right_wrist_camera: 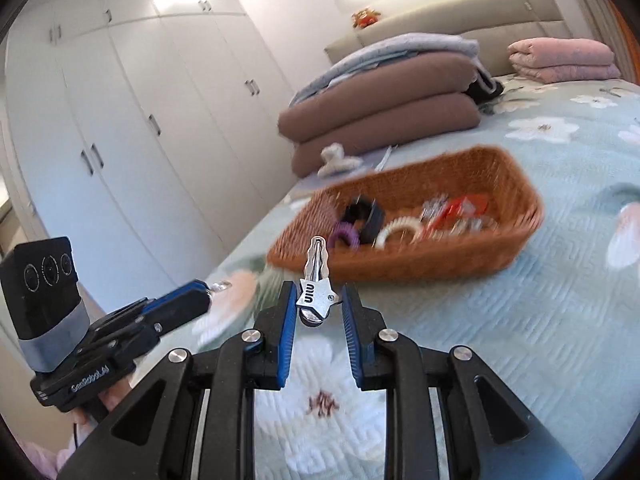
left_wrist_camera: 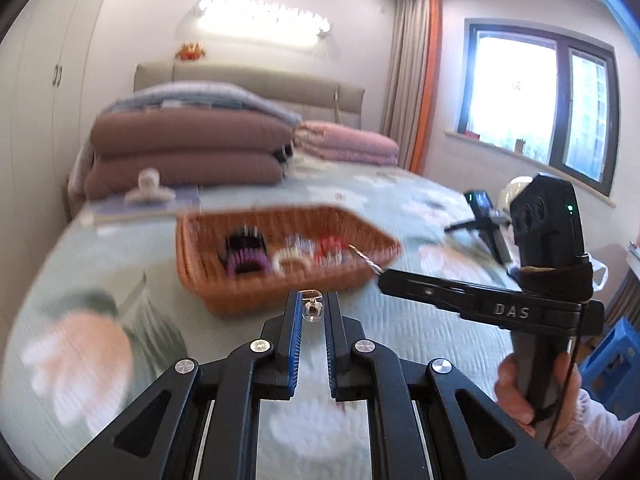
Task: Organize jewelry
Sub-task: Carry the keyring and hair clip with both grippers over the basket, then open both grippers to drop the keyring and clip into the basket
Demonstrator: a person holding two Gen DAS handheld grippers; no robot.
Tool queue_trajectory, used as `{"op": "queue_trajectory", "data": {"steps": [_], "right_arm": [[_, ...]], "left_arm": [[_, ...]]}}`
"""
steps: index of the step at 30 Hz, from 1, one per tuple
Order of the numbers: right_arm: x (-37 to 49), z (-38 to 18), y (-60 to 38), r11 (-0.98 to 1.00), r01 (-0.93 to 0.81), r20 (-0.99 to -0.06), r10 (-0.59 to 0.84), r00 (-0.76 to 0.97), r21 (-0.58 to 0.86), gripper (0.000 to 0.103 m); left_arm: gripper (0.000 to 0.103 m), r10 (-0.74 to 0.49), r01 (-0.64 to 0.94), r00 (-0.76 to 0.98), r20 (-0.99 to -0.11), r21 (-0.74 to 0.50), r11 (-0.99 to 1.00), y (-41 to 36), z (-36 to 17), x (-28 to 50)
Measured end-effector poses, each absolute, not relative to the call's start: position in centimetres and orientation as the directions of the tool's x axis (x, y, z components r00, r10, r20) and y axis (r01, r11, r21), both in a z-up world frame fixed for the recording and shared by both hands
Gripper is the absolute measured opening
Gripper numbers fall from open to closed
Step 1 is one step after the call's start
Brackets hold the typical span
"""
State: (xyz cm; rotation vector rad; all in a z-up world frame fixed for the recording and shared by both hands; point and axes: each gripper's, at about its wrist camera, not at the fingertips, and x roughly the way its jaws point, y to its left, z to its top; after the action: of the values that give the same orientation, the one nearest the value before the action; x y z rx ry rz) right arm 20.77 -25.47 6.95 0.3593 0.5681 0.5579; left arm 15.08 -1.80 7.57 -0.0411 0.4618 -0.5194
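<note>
Just short of the wicker basket (right_wrist_camera: 404, 256), the right tool (right_wrist_camera: 319, 312) clenched a silver hair clip (right_wrist_camera: 316, 280) and the left tool (left_wrist_camera: 311, 312) a small pendant (left_wrist_camera: 313, 309); each wanted releasing low over the basket's middle.

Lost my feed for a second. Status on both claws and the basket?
Left claw shut on small silver charm. Right claw shut on silver star hair clip. Wicker basket ahead on the bed, already holding hair ties. Nothing between.

1. Basket (right_wrist_camera: 404, 268): orange-brown wicker.
2. Hair clip (right_wrist_camera: 316, 280) at 12 o'clock of the right gripper (right_wrist_camera: 319, 312): silver, star-shaped plate.
3. Bedspread (right_wrist_camera: 520, 340): pale green, white flowers.
4. Gripper pads (right_wrist_camera: 289, 320): blue, on black.
5. Folded quilts (left_wrist_camera: 188, 152): brown; another pink.
</note>
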Motion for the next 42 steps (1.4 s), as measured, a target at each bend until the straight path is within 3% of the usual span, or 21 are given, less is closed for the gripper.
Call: {"op": "queue_trajectory", "data": {"steps": [5, 9, 16, 21, 26, 42], "right_arm": [[23.8, 11.7, -27.4, 0.865, -0.325, -0.406, 0.474, 0.782, 0.383, 0.026], [28.0, 12.7, -28.4, 0.912, -0.230, -0.445, 0.370, 0.815, 0.339, 0.026], [34.7, 9.0, -29.2, 0.951, -0.110, -0.545, 0.259, 0.798, 0.290, 0.026], [36.3, 6.5, -28.9, 0.961, -0.105, -0.569, 0.238, 0.787, 0.258, 0.026], [37.8, 4.8, -28.3, 0.967, -0.089, -0.626, 0.223, 0.747, 0.237, 0.026], [38.0, 4.0, -27.9, 0.983, -0.076, -0.647, 0.167, 0.744, 0.167, 0.026]], "left_arm": [[0.011, -0.544, 0.507, 0.783, -0.302, -0.198, 0.839, -1.0, 12.1, 18.5], [0.011, -0.565, 0.497, 0.779, -0.271, -0.281, 0.821, -1.5, 13.4, 23.5], [0.011, -0.526, 0.431, 0.748, -0.404, -0.307, 0.849, -6.0, 8.6, 31.1], [0.011, -0.497, 0.435, 0.726, -0.475, -0.241, 0.867, -7.8, 5.4, 32.6], [0.011, -0.494, 0.430, 0.689, -0.530, -0.250, 0.868, -8.6, 3.6, 33.8], [0.013, -0.461, 0.422, 0.661, -0.593, -0.214, 0.881, -10.0, 1.6, 34.3]]}}
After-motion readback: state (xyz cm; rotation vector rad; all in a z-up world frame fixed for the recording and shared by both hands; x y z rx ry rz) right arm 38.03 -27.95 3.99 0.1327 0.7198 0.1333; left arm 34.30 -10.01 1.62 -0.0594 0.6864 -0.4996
